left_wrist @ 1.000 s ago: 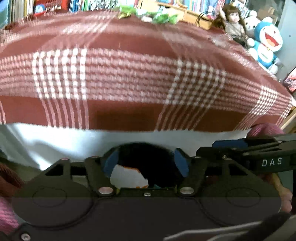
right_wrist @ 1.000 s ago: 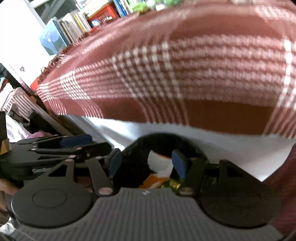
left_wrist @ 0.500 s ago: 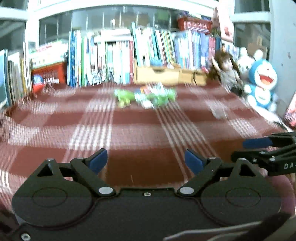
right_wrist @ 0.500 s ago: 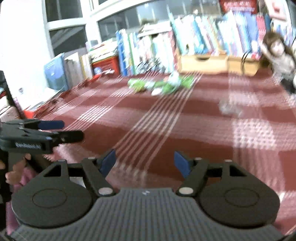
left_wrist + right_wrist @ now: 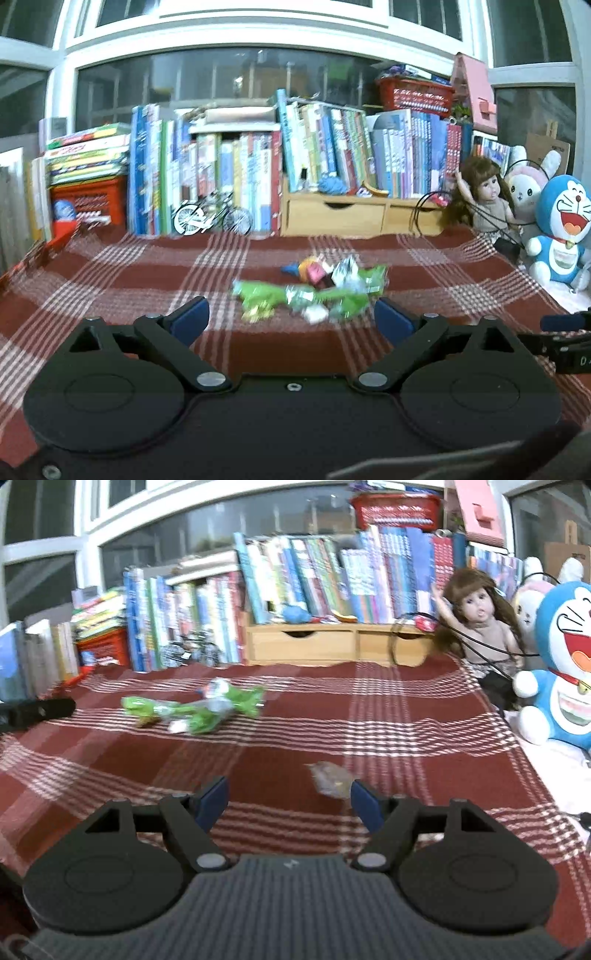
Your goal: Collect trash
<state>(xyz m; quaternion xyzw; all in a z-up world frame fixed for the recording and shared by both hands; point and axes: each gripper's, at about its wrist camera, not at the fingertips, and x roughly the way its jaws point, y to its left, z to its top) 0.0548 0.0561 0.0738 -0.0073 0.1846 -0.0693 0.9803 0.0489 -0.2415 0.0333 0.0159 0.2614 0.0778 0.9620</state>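
Note:
A heap of green and silver wrappers (image 5: 310, 295) with a few colourful scraps lies mid-table on the red plaid cloth (image 5: 110, 280). My left gripper (image 5: 291, 319) hovers short of the heap, its jaws opening with nothing between them. In the right wrist view the same heap (image 5: 195, 709) lies far left. A small crumpled brownish wrapper (image 5: 330, 777) lies just beyond the right fingertip (image 5: 364, 805). My right gripper (image 5: 288, 801) is open and holds nothing. Each gripper shows at the edge of the other's view: the right gripper (image 5: 565, 332) and the left gripper (image 5: 37, 710).
Rows of books (image 5: 229, 177) and a wooden drawer box (image 5: 354, 218) line the table's back. A model bicycle (image 5: 212, 219) stands before them, with a red crate (image 5: 86, 203) at the left. A doll (image 5: 476, 627) and plush toys (image 5: 565, 664) crowd the right edge.
Both grippers have come up from a dark bag below the table's front edge to above the cloth. Their jaws have widened. The wrapper heap now shows close ahead.

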